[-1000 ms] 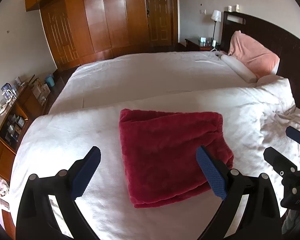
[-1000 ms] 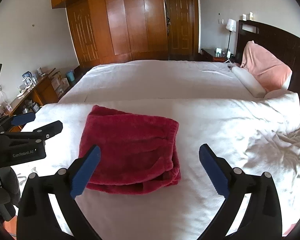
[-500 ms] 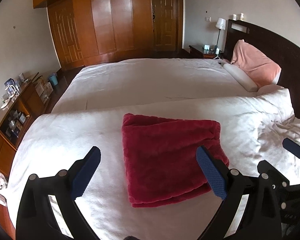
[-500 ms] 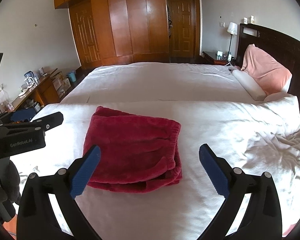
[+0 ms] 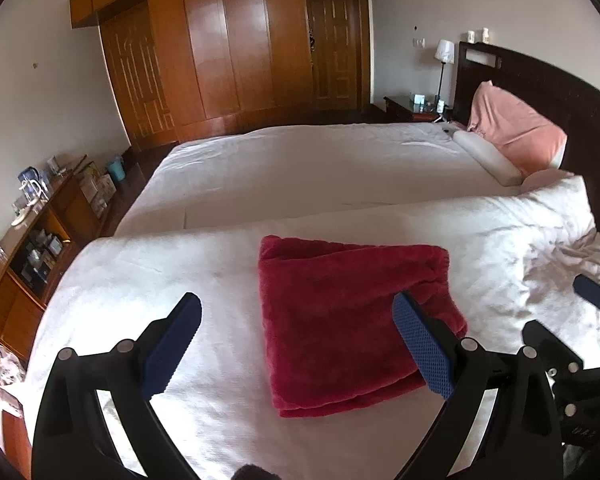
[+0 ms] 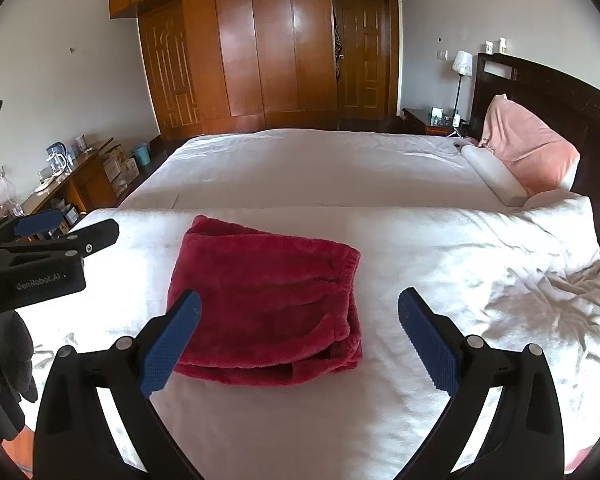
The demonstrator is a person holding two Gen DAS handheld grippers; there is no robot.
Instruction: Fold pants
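Pants, dark red and plush, lie folded into a thick rectangle on the white duvet of the near bed, with the gathered waistband along the right edge and the stacked layers showing at the near edge. In the left wrist view the left gripper hangs above the near side of the bed with its jaws spread wide and nothing between them; its right blue pad overlaps the near right part of the folded bundle in the picture, though contact cannot be told. In the right wrist view the right gripper is likewise released, jaws far apart and holding nothing, framing the near right corner of the bundle from above. The left gripper's black body also shows at the left edge of that view. Farther off lies a second bed with a pink pillow propped against the dark headboard, and a wooden wardrobe fills the far wall.
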